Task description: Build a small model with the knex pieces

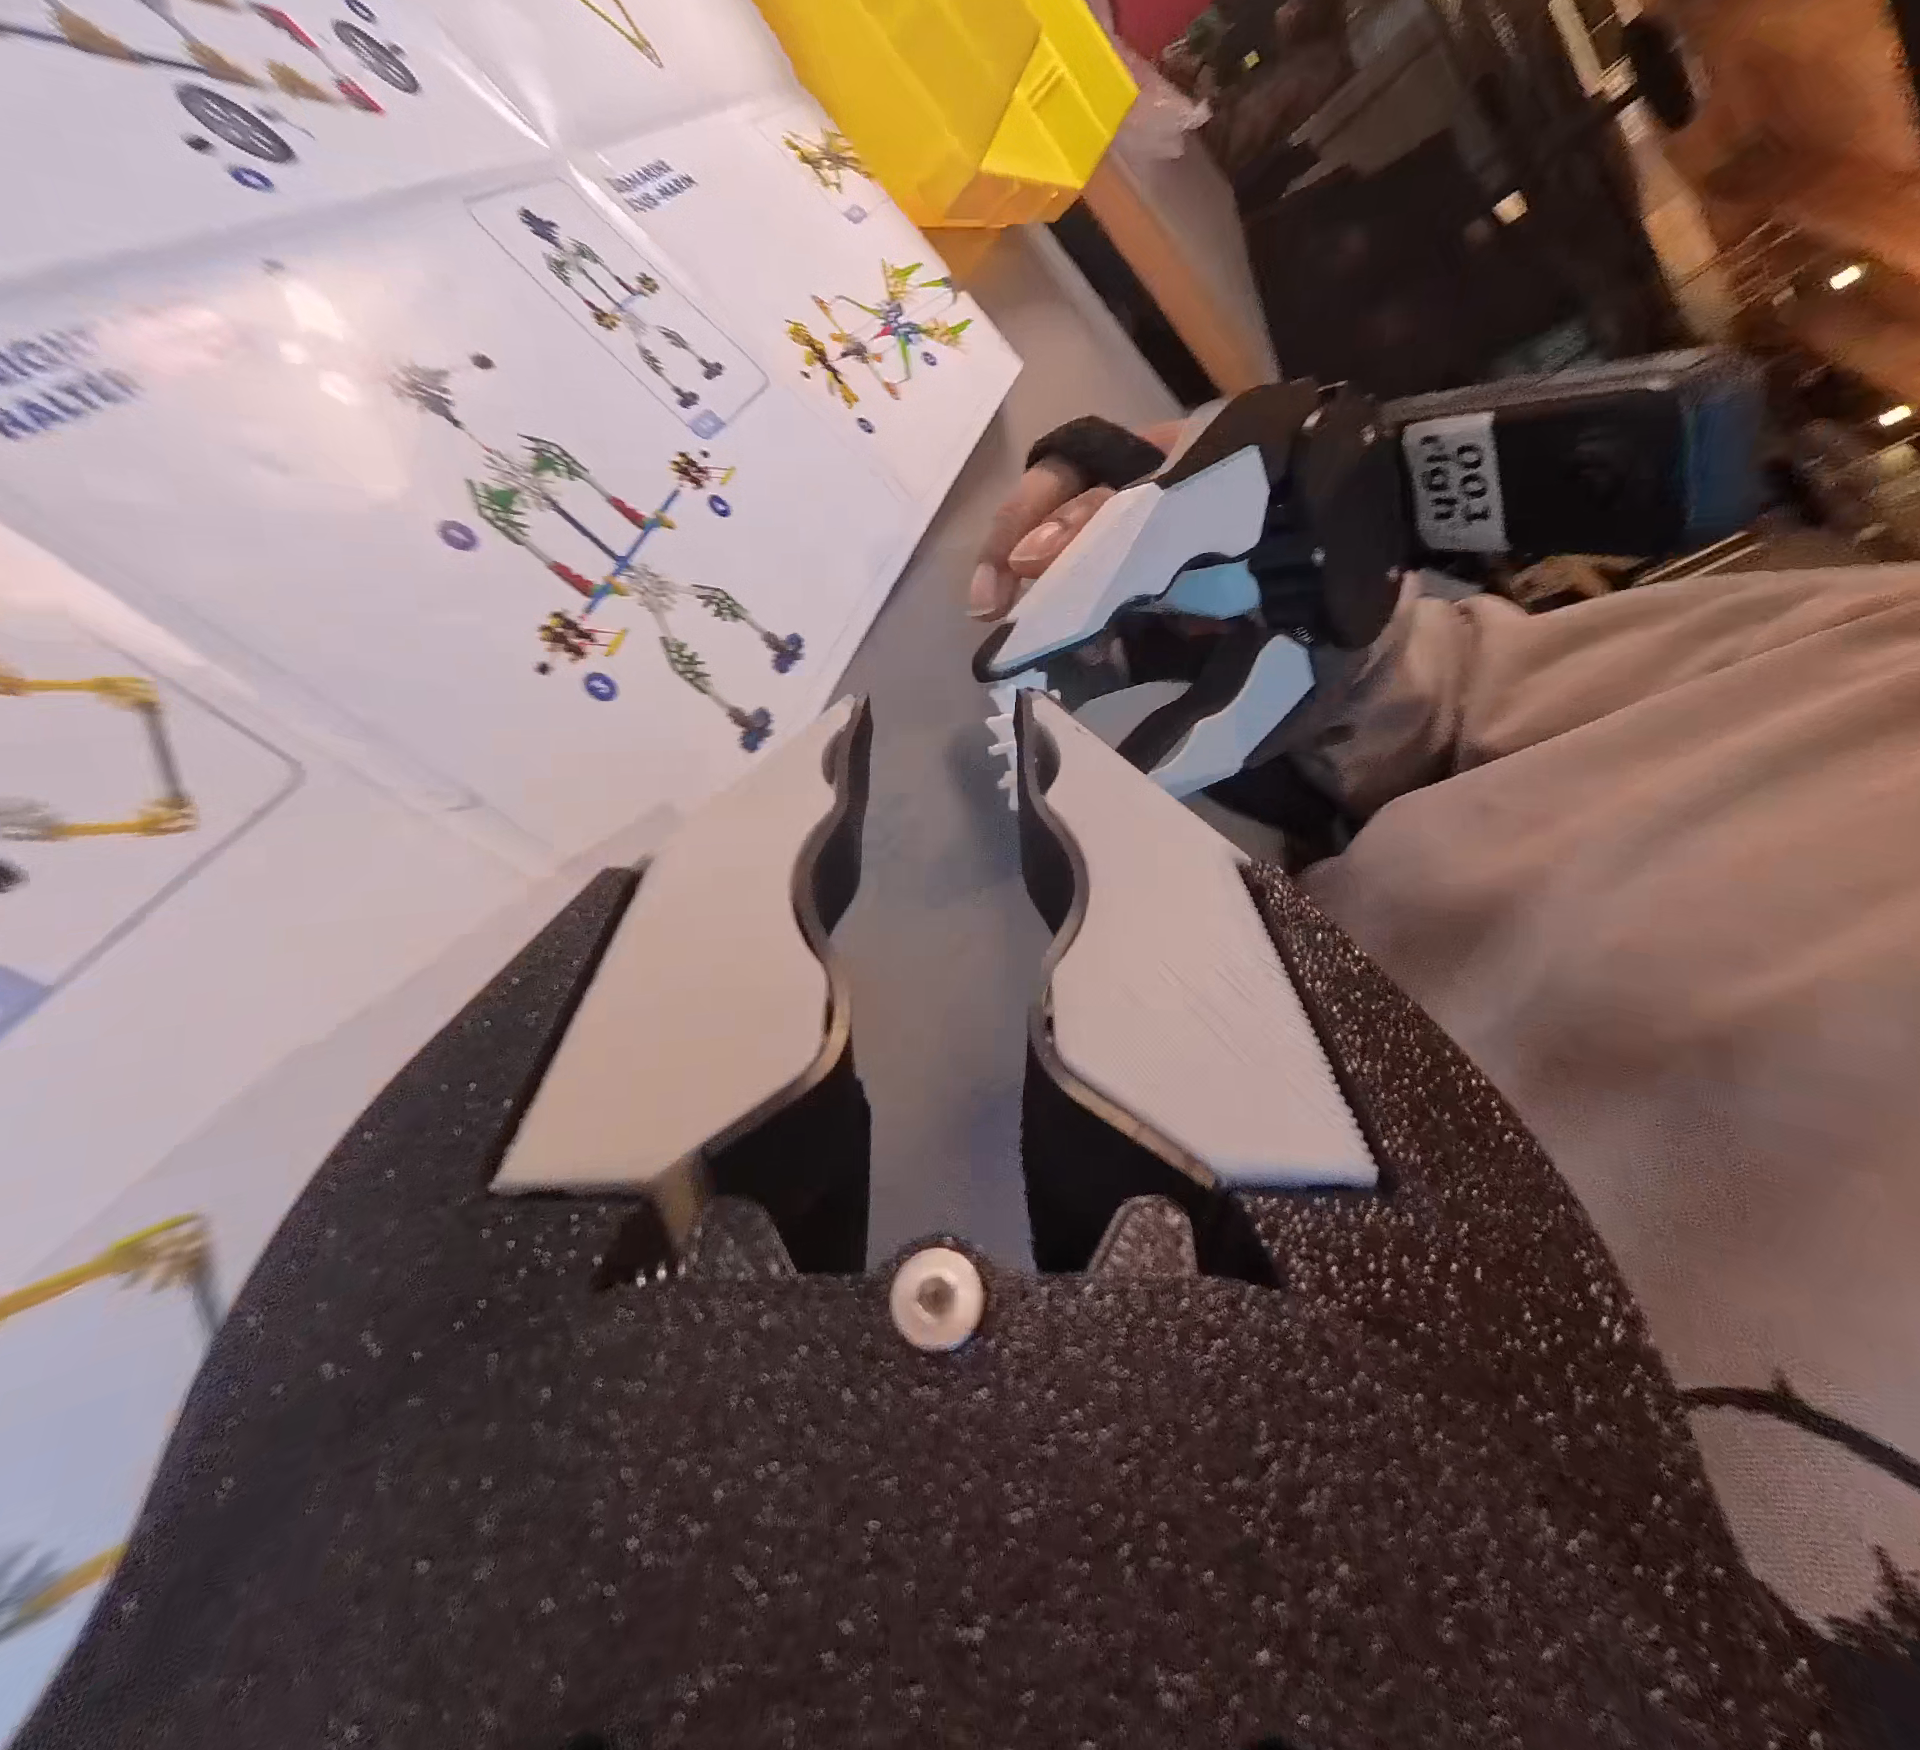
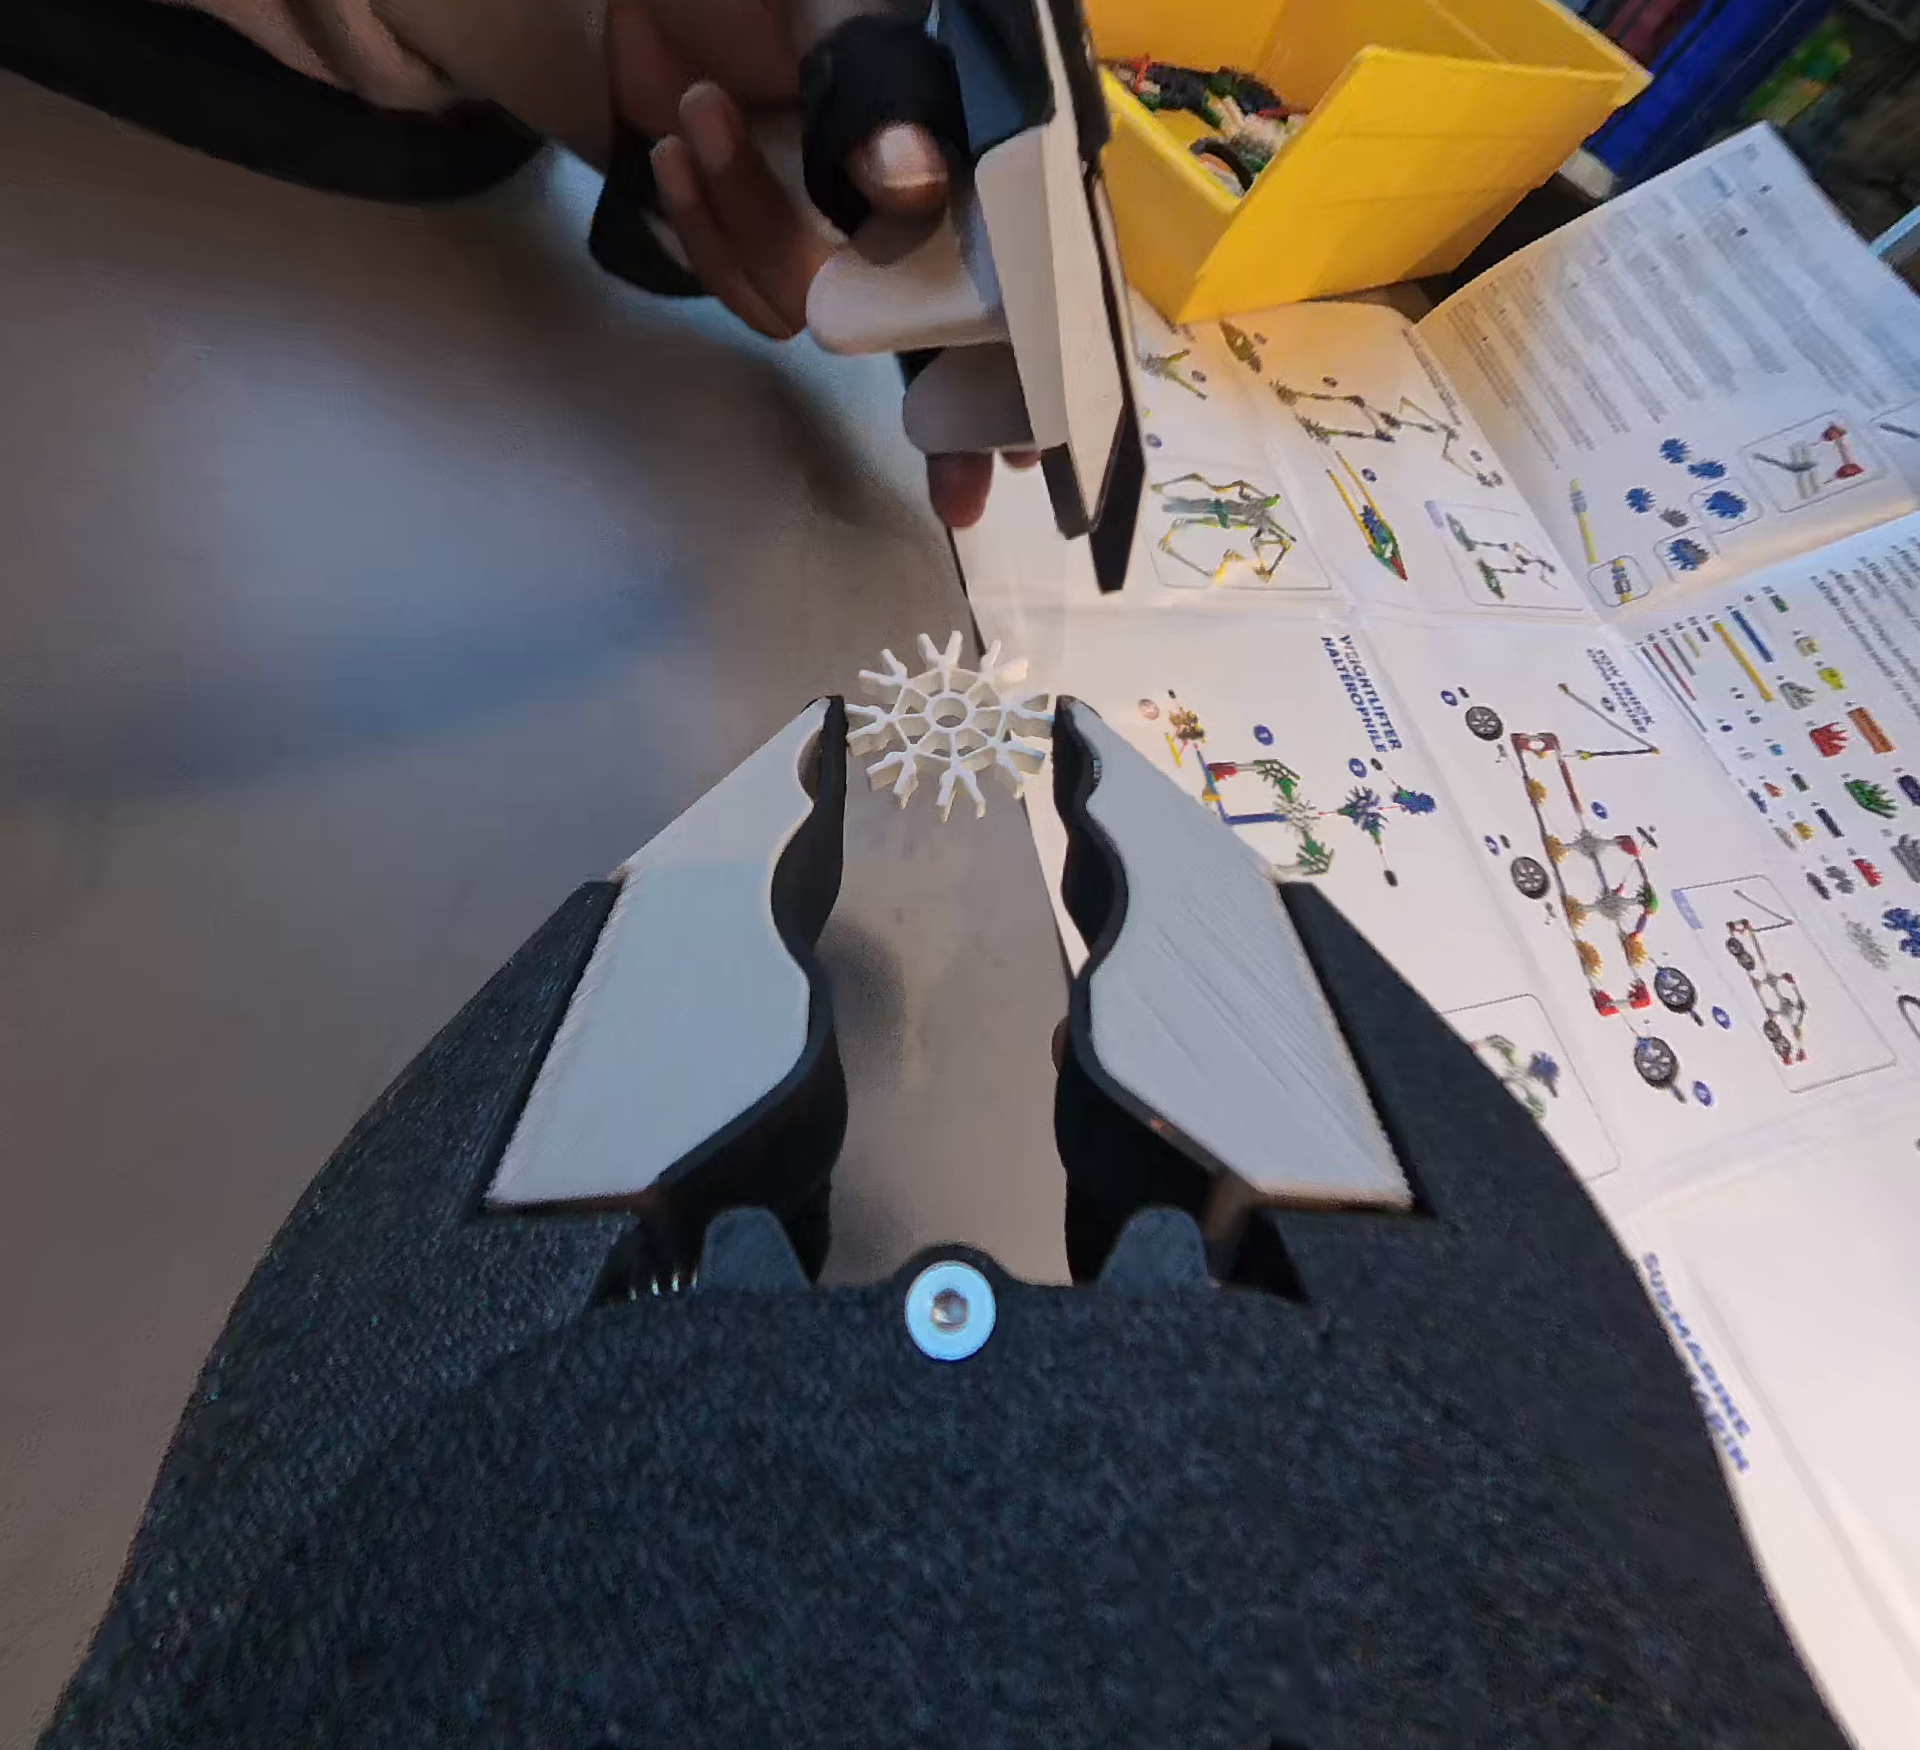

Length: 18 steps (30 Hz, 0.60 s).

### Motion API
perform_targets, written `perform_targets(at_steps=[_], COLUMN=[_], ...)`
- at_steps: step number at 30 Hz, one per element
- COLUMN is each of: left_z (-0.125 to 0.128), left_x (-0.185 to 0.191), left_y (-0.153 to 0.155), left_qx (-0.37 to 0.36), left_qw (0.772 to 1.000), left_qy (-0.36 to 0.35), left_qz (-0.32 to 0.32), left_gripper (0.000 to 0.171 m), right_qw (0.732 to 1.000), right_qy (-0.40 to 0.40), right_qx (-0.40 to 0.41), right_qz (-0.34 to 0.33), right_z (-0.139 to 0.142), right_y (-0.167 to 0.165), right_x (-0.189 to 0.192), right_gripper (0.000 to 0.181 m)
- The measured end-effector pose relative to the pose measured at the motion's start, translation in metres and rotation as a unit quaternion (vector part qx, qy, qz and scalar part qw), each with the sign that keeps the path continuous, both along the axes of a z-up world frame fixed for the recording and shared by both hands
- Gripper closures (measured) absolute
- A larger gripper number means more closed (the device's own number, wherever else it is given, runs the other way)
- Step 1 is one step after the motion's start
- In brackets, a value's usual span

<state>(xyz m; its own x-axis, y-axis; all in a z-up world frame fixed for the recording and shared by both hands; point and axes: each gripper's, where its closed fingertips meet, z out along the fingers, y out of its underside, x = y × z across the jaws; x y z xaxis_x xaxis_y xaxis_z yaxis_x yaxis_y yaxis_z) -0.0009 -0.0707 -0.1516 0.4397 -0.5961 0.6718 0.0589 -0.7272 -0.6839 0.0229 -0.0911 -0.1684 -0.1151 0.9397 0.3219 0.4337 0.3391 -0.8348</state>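
Right wrist view: the right gripper [image 2: 948, 726] has its two white fingers pinching a white snowflake-shaped connector piece [image 2: 943, 724] at their tips, the piece held clear above the grey tabletop [image 2: 343, 557]. Just beyond it hangs the left gripper [image 2: 1081, 547], seen edge-on, a person's hand [image 2: 769, 183] wrapped round its handle. A folded-out instruction sheet [image 2: 1507, 765] with printed model diagrams lies to the right, and past it sits a yellow plastic bin [image 2: 1382, 131] holding assorted small construction pieces. Left wrist view: the left gripper [image 1: 940, 713] has its jaws spread with nothing between them, its right finger tip close beside the white connector. The right gripper [image 1: 1023, 672] shows farther off.
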Motion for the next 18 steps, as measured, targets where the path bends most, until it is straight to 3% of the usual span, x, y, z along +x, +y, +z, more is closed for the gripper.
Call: perform_targets(at_steps=[4, 8, 14, 18], left_z=[-0.012, -0.030, -0.038, -0.039], left_x=[-0.011, -0.002, 0.014, 0.024], left_y=[-0.004, -0.015, -0.025, -0.032], left_qx=[0.063, 0.082, 0.096, 0.140], left_qw=[0.991, 0.979, 0.973, 0.958], left_qy=[0.114, 0.175, 0.192, 0.223], left_qz=[-0.023, -0.058, -0.089, -0.111], left_gripper=[0.145, 0.145, 0.145, 0.130], right_qw=[0.997, 0.991, 0.991, 0.993], right_qy=[-0.077, -0.129, -0.111, -0.073], right_qx=[-0.029, -0.040, -0.077, -0.091], right_qz=[-0.001, -0.002, -0.004, -0.020], right_z=[-0.022, -0.038, -0.032, -0.015], right_y=[-0.006, -0.011, -0.009, 0.007], right_x=[-0.002, 0.000, 0.005, 0.015], right_gripper=[0.142, 0.142, 0.125, 0.125])
